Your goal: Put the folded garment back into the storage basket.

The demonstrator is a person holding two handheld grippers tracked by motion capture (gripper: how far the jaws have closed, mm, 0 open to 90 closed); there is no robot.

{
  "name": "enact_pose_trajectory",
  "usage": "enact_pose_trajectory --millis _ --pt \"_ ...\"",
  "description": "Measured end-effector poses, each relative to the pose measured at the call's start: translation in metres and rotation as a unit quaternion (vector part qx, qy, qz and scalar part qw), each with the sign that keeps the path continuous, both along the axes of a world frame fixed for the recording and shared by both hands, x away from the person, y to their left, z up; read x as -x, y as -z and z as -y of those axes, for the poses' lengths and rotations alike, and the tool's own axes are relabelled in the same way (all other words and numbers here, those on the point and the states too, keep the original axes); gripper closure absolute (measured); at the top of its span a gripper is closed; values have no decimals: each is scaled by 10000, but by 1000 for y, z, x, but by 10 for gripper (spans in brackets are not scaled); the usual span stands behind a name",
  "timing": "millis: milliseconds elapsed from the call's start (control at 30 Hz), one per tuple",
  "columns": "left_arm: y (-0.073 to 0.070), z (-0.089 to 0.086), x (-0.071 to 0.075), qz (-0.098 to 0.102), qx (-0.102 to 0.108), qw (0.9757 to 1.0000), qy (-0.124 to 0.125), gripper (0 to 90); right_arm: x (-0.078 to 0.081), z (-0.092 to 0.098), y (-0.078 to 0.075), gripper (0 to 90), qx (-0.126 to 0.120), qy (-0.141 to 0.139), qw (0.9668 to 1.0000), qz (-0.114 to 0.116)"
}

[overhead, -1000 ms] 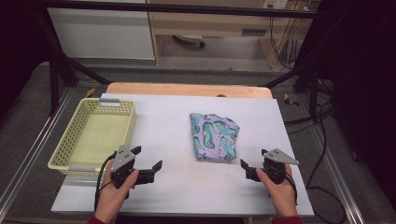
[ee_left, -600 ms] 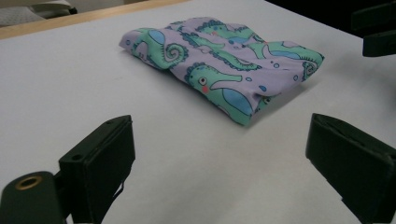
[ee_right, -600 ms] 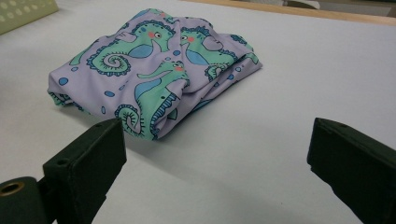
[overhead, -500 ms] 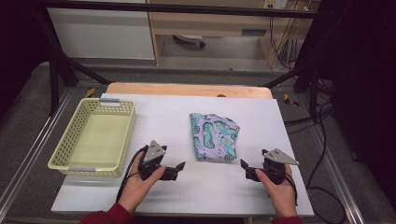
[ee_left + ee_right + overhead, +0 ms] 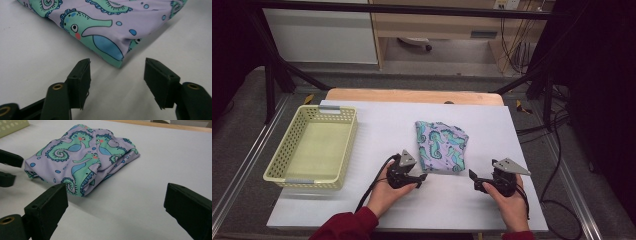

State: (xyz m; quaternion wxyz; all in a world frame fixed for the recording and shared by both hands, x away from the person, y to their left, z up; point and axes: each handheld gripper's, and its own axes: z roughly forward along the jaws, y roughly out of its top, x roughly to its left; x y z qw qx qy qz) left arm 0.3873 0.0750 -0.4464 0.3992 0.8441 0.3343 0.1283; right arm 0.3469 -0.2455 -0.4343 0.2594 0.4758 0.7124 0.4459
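Left gripper (image 5: 421, 179), jaws narrowing around nothing, is nearing the folded cloth's (image 5: 442, 152) closest corner; right gripper (image 5: 474, 180) is waiting wide.

My high camera looks forward and down on the bench (image 5: 362, 210); both gripper cameras sit low, close behind their fingers (image 5: 80, 82), sharing the folded cloth (image 5: 82, 160).
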Motion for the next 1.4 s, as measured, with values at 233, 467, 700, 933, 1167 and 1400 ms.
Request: enact_pose_trajectory --millis 233,467,700,933,1167,1400 --pt "11 18 -8 227 -301 9990 -219 485 4 8 -2 62 -65 73 10000 19" --pt "13 27 -9 352 -257 9989 -154 740 6 6 -5 66 -94 49 9999 46" --pt "11 20 -12 141 -193 9997 -13 869 13 1 -9 70 -49 46 9999 115" --pt "7 0 8 -7 -262 9995 195 870 19 -12 -13 75 9 -124 9999 97" --pt "5 -33 49 -206 -262 9990 303 870 26 -40 -13 147 96 -381 9991 -132" --pt "2 -57 78 -348 -349 9976 478 869 38 -77 -16 258 114 -1078 9930 -474"
